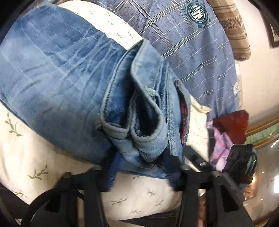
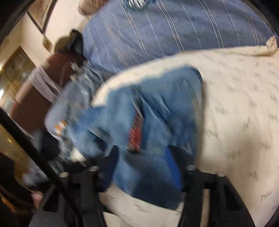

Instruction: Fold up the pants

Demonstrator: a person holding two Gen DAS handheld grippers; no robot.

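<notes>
Left claw (image 1: 142,172) — black frame, blue pads; right claw (image 2: 142,172) — same.

One pair of jeans (image 1: 69,73) fills the frame's centre; one cream quilt (image 1: 31,157) lies lower left; one blue plaid cover (image 1: 183,52) upper right; two grippers, left (image 1: 141,167) and right (image 2: 139,167), at bottom.

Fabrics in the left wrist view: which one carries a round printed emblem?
The blue plaid cloth at the top: it bears a round dark-green badge. The jeans are plain faded denim, and the cream quilt has only small leaf sprigs.
</notes>
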